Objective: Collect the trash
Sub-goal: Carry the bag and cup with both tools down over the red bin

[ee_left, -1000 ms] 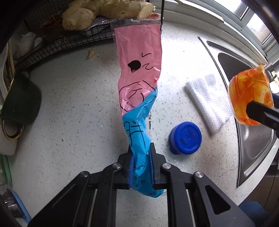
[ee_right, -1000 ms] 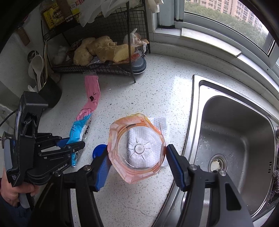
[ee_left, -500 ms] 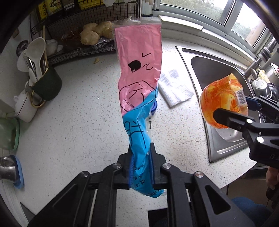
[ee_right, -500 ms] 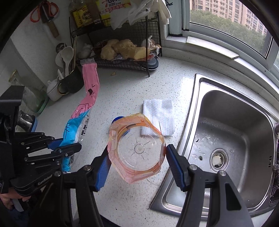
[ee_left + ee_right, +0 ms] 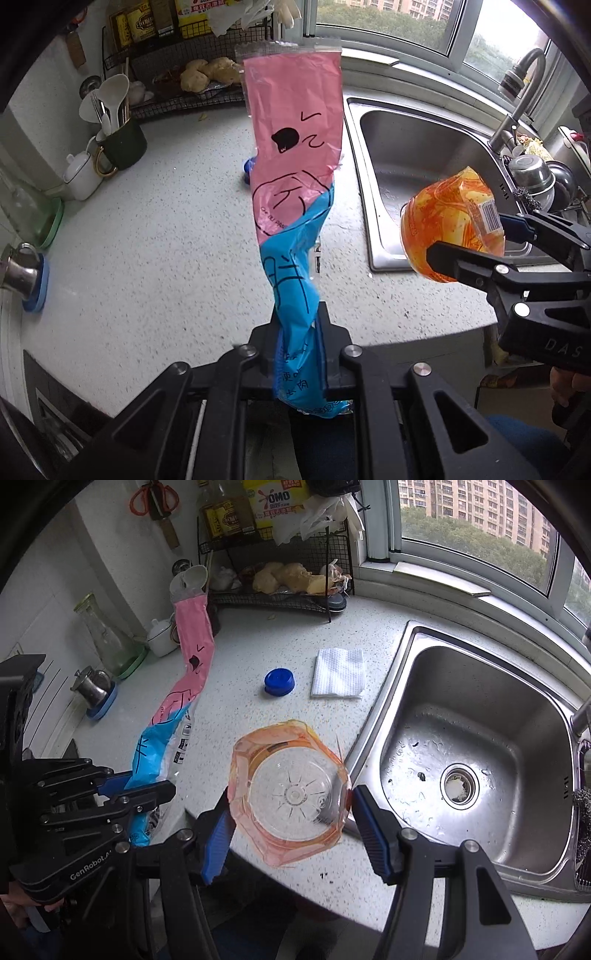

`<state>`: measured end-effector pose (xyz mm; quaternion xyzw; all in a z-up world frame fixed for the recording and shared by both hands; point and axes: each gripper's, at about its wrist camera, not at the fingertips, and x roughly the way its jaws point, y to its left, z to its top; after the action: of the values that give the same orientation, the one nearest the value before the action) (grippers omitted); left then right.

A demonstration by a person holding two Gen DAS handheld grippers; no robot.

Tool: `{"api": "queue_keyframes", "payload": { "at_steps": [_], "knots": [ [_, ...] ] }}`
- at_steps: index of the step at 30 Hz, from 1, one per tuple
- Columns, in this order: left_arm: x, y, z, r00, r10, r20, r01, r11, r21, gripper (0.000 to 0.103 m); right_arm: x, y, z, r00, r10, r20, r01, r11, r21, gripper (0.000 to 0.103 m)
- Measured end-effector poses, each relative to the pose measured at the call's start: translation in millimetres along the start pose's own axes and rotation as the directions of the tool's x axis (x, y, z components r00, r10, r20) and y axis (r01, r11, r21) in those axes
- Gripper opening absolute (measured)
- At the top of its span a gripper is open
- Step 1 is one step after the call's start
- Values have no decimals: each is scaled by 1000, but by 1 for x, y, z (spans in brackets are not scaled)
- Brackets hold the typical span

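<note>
My left gripper [image 5: 299, 332] is shut on the blue end of a long pink and blue plastic wrapper [image 5: 293, 158], which stands up stiffly above the counter. In the right wrist view that wrapper [image 5: 188, 664] rises from the left gripper [image 5: 142, 786] at the left. My right gripper [image 5: 291, 805] is shut on an orange-stained clear plastic cup [image 5: 290, 790], seen bottom first, its blue pads pressing both sides. The same cup [image 5: 452, 225] shows at the right of the left wrist view, held over the counter's front edge by the sink.
A blue lid [image 5: 279, 681] and a folded white paper towel [image 5: 338, 674] lie on the speckled counter [image 5: 147, 240]. The steel sink [image 5: 480, 738] is to the right. A wire rack [image 5: 280, 590], utensil mug [image 5: 120, 144], teapot and glass carafe line the back wall.
Both grippers have pulled back and up from the counter with their loads. The wrapper, which touched the rack, now hangs free; lid and towel look farther away.
</note>
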<state>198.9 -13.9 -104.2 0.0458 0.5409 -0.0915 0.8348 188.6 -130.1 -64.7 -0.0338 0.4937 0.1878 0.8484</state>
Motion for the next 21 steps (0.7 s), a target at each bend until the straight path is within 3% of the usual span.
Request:
{"api": "queue_keyframes", "payload": {
  "at_steps": [11,21],
  "knots": [
    [-28,-55,-87,999,45,-24,-45,999,-10,13,-43,1,-86,999,46,-13,-46,998,-31,59],
    [-15,-80,-132,994,10,-113,-12,1000,-17,13,-47,4,-117,997,58,-58,-59,998,-23,59]
  ]
}}
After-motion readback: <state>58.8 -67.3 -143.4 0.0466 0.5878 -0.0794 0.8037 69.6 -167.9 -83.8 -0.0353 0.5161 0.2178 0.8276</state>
